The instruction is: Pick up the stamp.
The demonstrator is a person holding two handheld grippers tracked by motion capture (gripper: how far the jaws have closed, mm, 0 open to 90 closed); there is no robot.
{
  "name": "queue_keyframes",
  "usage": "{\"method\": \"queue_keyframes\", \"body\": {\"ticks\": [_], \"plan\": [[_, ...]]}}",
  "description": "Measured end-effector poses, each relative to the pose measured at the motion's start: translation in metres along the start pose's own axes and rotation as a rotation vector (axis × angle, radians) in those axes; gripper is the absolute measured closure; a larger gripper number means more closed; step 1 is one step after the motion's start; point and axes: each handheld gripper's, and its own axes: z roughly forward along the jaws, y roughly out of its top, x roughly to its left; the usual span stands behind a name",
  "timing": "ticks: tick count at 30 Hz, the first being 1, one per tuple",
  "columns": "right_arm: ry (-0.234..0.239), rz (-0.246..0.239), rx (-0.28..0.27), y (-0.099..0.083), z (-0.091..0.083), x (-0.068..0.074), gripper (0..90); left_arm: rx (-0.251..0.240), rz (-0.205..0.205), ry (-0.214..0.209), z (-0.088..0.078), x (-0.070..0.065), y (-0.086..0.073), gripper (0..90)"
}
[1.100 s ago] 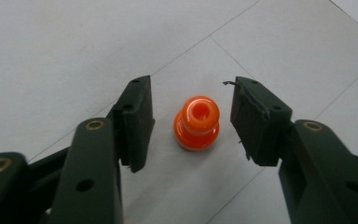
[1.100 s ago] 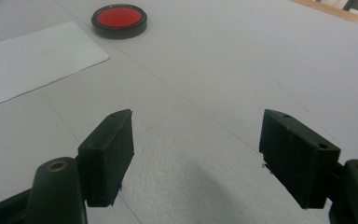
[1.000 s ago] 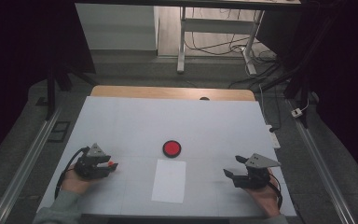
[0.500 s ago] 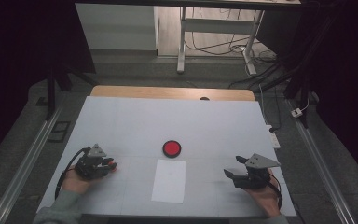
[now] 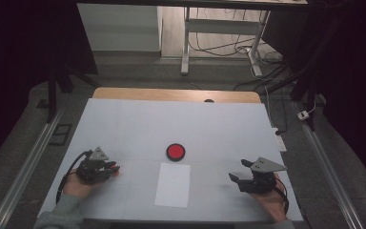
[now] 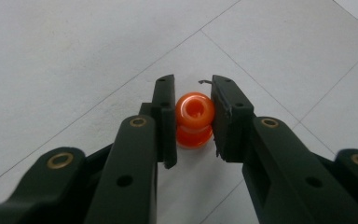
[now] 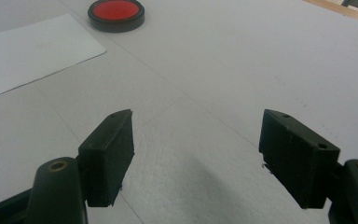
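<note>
1. We see a small orange spool (image 6: 194,119), glossy and waisted with a hole in its top, standing on the white surface (image 5: 138,124) near its left front corner; in the high view it is a small reddish spot (image 5: 116,169) at the gripper's tip.
2. The left gripper (image 6: 193,116) has just been closing, and its fingers (image 6: 164,116) now pinch the spool from both sides, one pad against each flank, while the spool's base rests on the surface.
3. In the high view the left gripper (image 5: 106,168) lies low over the surface, pointing toward the middle, with the person's left hand (image 5: 78,183) and grey sleeve (image 5: 59,214) behind it and its cable looping out to the left.
4. To the right of the spool, well apart from it, a white sheet of paper (image 5: 173,184) lies flat near the front edge.
5. Just beyond the paper's far edge sits a round red disc with a black rim (image 5: 175,151).
6. The right gripper (image 5: 240,172) rests near the right front of the surface, well apart from the paper; its fingers (image 7: 109,149) are spread wide with nothing between them but bare surface.
7. In the right gripper view the paper (image 7: 28,51) and the disc (image 7: 116,13) lie ahead and to the left.
8. A wooden strip (image 5: 176,95) runs along the far edge of the surface.
</note>
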Motion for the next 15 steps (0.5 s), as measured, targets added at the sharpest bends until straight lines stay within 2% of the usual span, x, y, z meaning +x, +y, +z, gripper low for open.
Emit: {"method": "queue_keyframes", "body": {"ticks": [15], "plan": [[0.0,0.0,-0.001,0.0,0.0001,-0.0001,25.7,-0.042,-0.027,-0.006,-0.0055,0.0031,-0.0003,72.1]]}}
